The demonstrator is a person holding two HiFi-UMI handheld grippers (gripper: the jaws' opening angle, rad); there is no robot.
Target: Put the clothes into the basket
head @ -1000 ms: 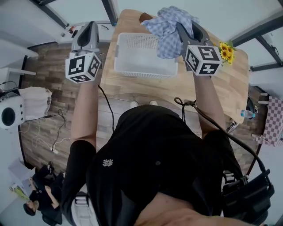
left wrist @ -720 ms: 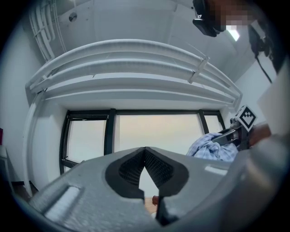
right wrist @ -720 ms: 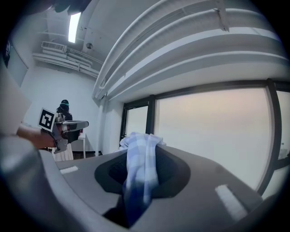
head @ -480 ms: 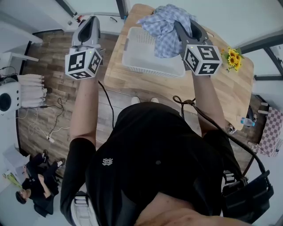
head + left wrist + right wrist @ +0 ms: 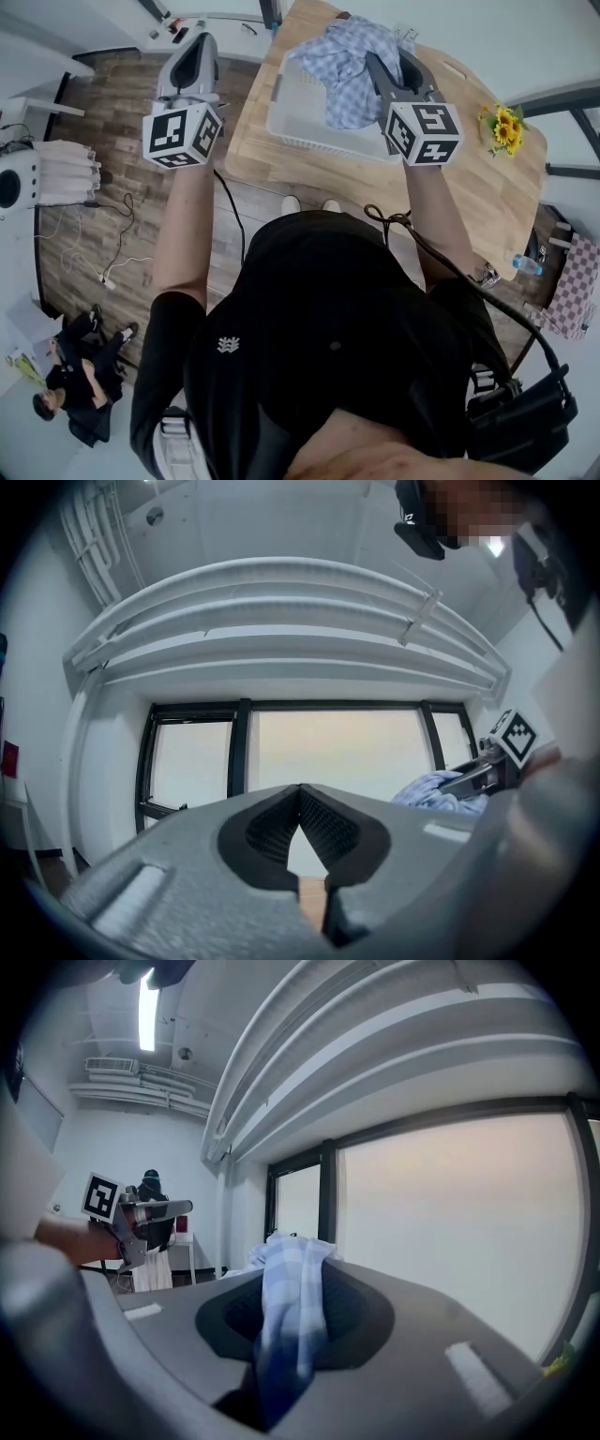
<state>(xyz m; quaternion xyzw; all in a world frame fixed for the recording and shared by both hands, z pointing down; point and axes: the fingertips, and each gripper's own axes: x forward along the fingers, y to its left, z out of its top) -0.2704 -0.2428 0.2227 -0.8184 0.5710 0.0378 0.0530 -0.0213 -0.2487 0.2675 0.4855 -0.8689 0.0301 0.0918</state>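
Sunflowers (image 5: pixel 506 127) on wooden table (image 5: pixel 497 197); bottle (image 5: pixel 527 265) near table edge.

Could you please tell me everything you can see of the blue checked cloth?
The checked cloth looks like soft woven fabric in pale blue and white checks, crumpled and bunched. The right tongs are shut on a fold of it; in the right gripper view a pinched strip runs down between the pads. It hangs over the right side of the white slatted basket on the wooden table. Whether its lower folds touch the basket cannot be told.
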